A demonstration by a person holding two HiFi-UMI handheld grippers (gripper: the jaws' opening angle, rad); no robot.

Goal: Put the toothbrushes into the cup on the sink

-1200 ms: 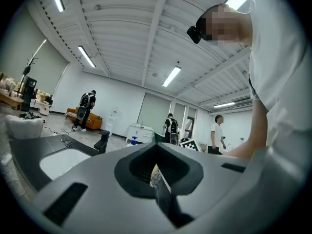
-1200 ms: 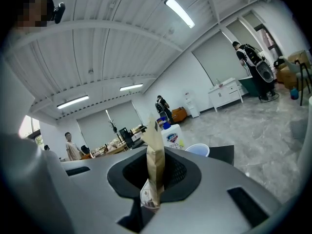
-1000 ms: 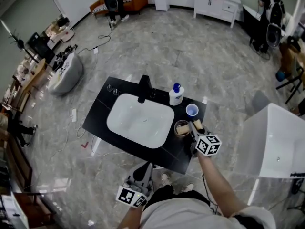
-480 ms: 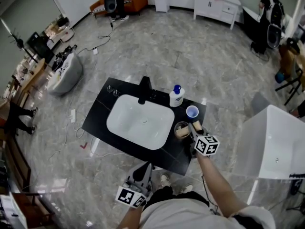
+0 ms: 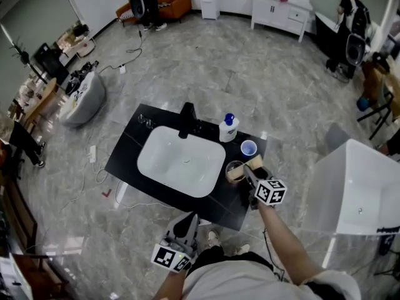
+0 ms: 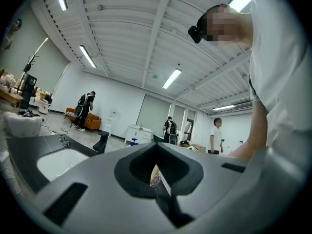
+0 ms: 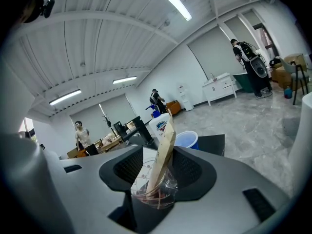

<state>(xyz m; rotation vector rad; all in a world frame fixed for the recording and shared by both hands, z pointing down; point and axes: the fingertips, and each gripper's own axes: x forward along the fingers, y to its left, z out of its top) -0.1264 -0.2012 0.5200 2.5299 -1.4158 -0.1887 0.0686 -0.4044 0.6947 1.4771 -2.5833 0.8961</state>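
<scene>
left gripper (image 5: 186,221): nearest, low in front of the person's body, off the counter's front edge; tongs pressed together. A pale sliver shows at their seam, too small to tell.
right gripper (image 5: 251,179): over the counter's near right corner; tongs spread wide, having just been opening. The clear cup stands between them, the pads not pressing it.
clear cup (image 7: 155,193): on the black counter (image 5: 134,154), just right of the white basin (image 5: 181,161).
toothbrush packet (image 7: 164,147): paper-wrapped, standing tilted in the clear cup, top leaning away.
in the way: blue cup (image 5: 249,147) just beyond the clear cup; soap bottle (image 5: 229,129) behind that; black faucet (image 5: 185,119) at the basin's back rim.
edges: both cups sit near the counter's right edge.
open room: bare counter left of the basin; grey stone floor (image 5: 206,61) all round; a white tub (image 5: 356,186) stands near on the right.
far: white cabinet (image 5: 281,8) and people by the walls.
</scene>
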